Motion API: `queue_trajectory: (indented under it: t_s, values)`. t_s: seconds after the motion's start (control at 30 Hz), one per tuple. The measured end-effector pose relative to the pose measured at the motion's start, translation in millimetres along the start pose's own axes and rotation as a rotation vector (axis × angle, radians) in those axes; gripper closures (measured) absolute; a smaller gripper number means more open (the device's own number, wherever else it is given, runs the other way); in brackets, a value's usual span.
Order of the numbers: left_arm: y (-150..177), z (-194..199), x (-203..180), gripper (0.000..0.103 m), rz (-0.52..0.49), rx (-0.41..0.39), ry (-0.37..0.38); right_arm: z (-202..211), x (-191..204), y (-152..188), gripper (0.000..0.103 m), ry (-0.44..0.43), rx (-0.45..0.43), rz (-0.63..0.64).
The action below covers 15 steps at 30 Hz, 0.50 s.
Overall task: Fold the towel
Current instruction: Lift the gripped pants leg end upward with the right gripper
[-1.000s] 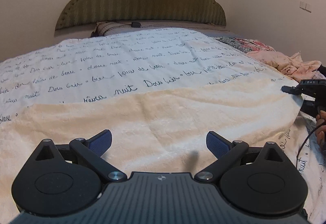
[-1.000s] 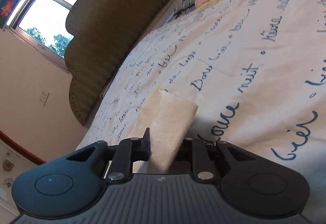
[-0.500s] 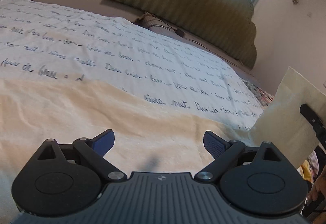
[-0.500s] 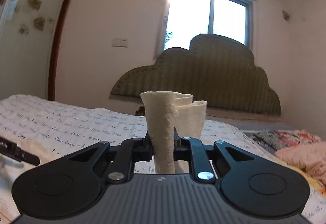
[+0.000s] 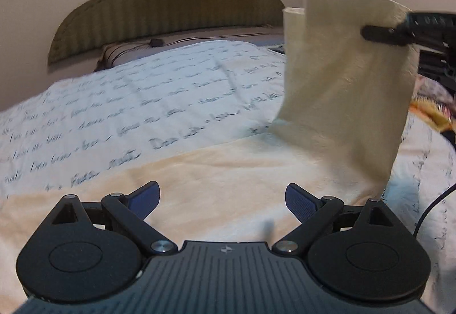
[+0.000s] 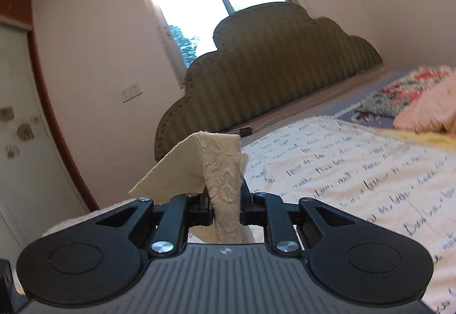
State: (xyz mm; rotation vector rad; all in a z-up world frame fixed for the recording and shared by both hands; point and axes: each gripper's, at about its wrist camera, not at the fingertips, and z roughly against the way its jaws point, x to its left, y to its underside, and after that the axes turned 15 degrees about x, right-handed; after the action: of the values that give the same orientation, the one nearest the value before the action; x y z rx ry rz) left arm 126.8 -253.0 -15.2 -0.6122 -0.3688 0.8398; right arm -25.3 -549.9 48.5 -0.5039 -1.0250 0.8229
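A cream towel (image 5: 228, 185) lies spread on the bed under my left gripper (image 5: 223, 197), which hovers just above it, open, with nothing between its blue pads. The towel's right corner (image 5: 347, 80) is lifted high off the bed. My right gripper (image 6: 226, 207) is shut on that corner, and bunched cream cloth (image 6: 222, 177) stands up between its fingers. In the left wrist view the right gripper's fingertip (image 5: 382, 34) shows at the upper right, pinching the raised cloth.
A white bedspread (image 5: 136, 111) with blue handwriting covers the bed. An olive padded headboard (image 6: 270, 66) and a window (image 6: 213, 0) are behind it. Pink and floral bedding (image 6: 421, 111) is piled at the right. A black cable (image 5: 430, 208) hangs by the right edge.
The right gripper has lifted the towel corner higher and carried it leftward over the bed. The left gripper's view has swung back to face the headboard; its jaws stay open.
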Motion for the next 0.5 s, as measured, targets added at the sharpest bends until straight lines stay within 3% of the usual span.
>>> queue_trajectory:
  t_s: [0.13, 0.23, 0.33, 0.4, 0.5]
  values:
    - [-13, -36, -64, 0.007, -0.183, 0.013, -0.123, -8, -93, 13, 0.088, -0.091, 0.010, -0.393]
    - [-8, -59, -98, 0.010, -0.328, 0.059, -0.167, -15, -131, 31, 0.087, -0.104, 0.029, -0.542]
    - [6, -54, -106, 0.007, -0.411, -0.014, -0.231, -13, -131, 35, 0.087, -0.118, 0.014, -0.521]
    - [8, -41, -85, 0.007, -0.337, -0.030, -0.185, -8, -114, 27, 0.087, -0.114, -0.001, -0.441]
    - [11, -17, -34, 0.005, -0.139, -0.069, -0.144, -1, -72, 15, 0.087, -0.108, -0.015, -0.267]
